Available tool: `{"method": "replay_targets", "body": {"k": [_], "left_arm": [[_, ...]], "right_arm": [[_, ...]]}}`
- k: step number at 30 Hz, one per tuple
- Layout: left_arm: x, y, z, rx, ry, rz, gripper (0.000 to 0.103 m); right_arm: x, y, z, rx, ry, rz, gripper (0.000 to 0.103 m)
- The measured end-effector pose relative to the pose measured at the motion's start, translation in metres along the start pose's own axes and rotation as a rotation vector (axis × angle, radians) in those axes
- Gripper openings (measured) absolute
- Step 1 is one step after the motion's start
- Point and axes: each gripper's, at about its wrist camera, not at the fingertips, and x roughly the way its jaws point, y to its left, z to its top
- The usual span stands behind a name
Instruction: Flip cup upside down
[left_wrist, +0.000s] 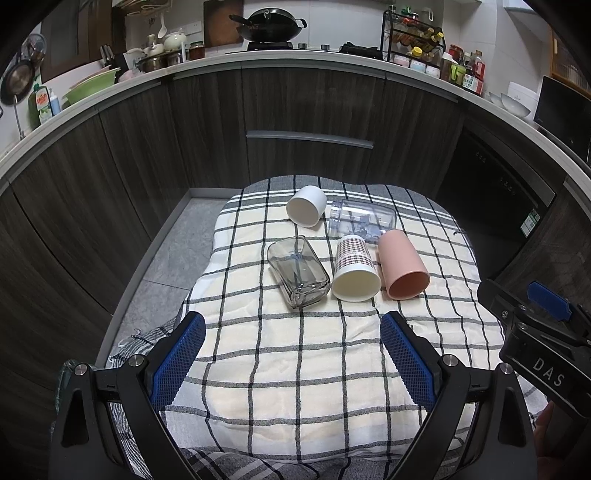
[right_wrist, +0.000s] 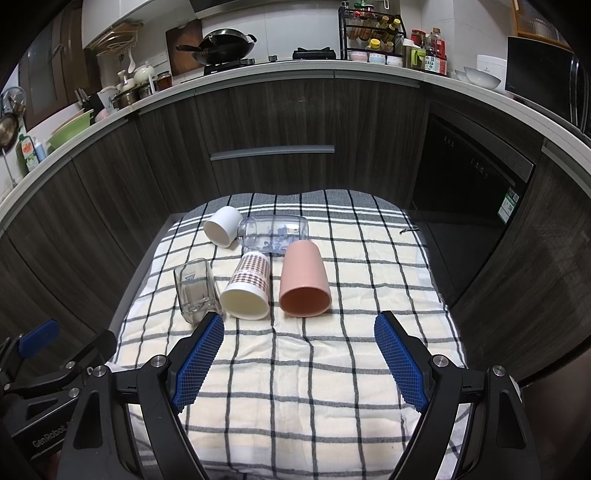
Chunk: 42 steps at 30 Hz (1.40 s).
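pink cup on its side on checked cloth, mouth toward me, beside patterned cup | step: approach, I judge | my right gripper and left gripper spread wide, empty | next: close across pink wall, rotate rim down

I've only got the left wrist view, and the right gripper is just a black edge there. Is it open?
Observer: Yes, the right gripper is open, with nothing between its fingers.
Operator: What's straight ahead of it?
Observer: The pink cup, lying on its side, mouth toward the gripper.
Operator: Is it touching the checked cup?
Observer: No. From the right wrist, a strip of cloth shows between it and the checked cup.
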Motion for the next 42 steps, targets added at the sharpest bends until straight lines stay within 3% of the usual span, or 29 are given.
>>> {"method": "replay_targets", "body": {"k": [25, 35, 42], "left_arm": [[0.031, 0.003, 0.022, -0.010, 0.025, 0.007, 0.097], [0.069, 0.004, 0.037, -0.030, 0.039, 0.027, 0.097], [0.101, 0.005, 0.054, -0.039, 0.030, 0.029, 0.097]], "right_arm": [[0.029, 0.001, 0.022, 0.008, 0.026, -0.010, 0.084], [0.070, -0.002, 0.041, 0.003, 0.060, -0.026, 0.084], [0.117, -0.008, 0.059, 0.014, 0.135, -0.030, 0.084]]}}
